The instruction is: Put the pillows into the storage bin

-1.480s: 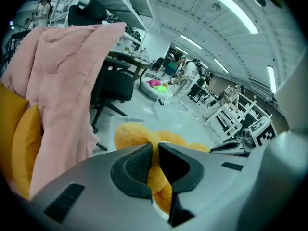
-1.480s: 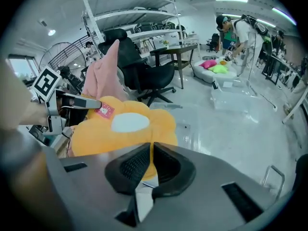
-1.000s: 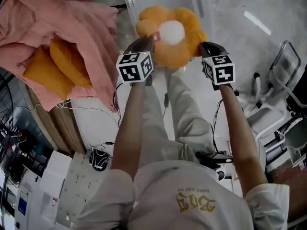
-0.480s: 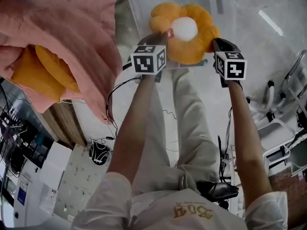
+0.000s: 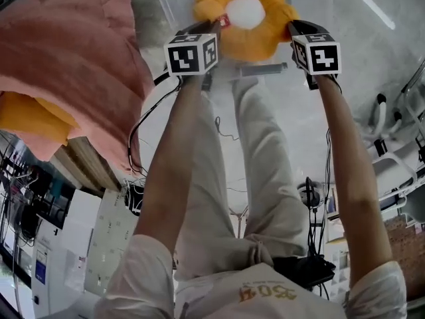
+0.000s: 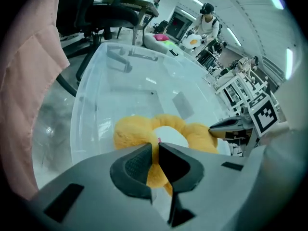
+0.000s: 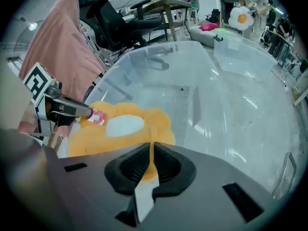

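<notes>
- The pillow (image 5: pixel 247 20) is a soft plush flower: rounded orange-yellow petals around a puffy white centre, with a small pink tag (image 7: pixel 97 117) at one petal.
- The left gripper (image 6: pixel 155 150) has its dark ribbed pads nearly together, pinching a fold of the yellow plush at the pillow's edge.
- The right gripper (image 7: pixel 150 154) grips the opposite edge the same way, with its jaws closed on a thin tuck of fuzzy fabric.
- Stretched between the two grippers, the pillow hangs in the mouth of the storage bin (image 6: pixel 79 105), a clear, glossy plastic tub with rounded corners. Whether the pillow touches the bottom cannot be told.
- A crumpled pink cloth (image 5: pixel 73 65) lies to the left of the arms, with a second smooth orange cushion (image 5: pixel 26 115) showing beneath its edge.
</notes>
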### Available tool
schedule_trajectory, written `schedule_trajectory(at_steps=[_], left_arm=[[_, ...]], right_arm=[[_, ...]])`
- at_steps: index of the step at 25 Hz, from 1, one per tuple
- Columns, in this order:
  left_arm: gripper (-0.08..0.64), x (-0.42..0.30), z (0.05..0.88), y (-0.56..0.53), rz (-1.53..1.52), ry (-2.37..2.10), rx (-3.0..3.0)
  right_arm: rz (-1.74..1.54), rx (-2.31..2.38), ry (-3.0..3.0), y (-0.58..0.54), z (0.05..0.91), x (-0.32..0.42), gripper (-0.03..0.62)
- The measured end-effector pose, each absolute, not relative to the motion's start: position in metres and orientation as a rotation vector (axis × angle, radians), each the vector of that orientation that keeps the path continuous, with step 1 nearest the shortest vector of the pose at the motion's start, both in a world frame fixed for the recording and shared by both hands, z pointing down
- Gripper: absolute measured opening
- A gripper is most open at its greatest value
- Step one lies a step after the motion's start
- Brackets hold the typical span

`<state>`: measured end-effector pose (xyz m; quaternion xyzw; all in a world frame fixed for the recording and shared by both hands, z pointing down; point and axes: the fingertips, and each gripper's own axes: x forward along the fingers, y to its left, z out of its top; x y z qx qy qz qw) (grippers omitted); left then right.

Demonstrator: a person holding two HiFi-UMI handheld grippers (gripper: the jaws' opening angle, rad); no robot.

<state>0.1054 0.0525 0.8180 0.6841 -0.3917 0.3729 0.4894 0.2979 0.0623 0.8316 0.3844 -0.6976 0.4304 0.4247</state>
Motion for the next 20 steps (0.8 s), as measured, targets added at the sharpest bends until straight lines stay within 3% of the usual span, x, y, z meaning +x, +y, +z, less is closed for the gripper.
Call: schedule_trajectory(at_steps=[12, 13, 20], left_arm=[[0.074, 0.102, 0.862, 0.057, 0.945, -0.95, 1.645], [0.089, 0.103, 0.86, 0.057, 0.942, -0.957, 1.651], [0.179, 0.117, 0.851, 0.07, 0.964, -0.909, 1.665]], right_arm=[[1.138, 0.936, -1.665, 0.072, 0.876, 0.303, 0.074], [1.121, 0.943, -1.665, 0.072, 0.875, 0.305, 0.056], [1.114, 0.948, -1.643, 0.081, 0.864, 0.31, 0.137]])
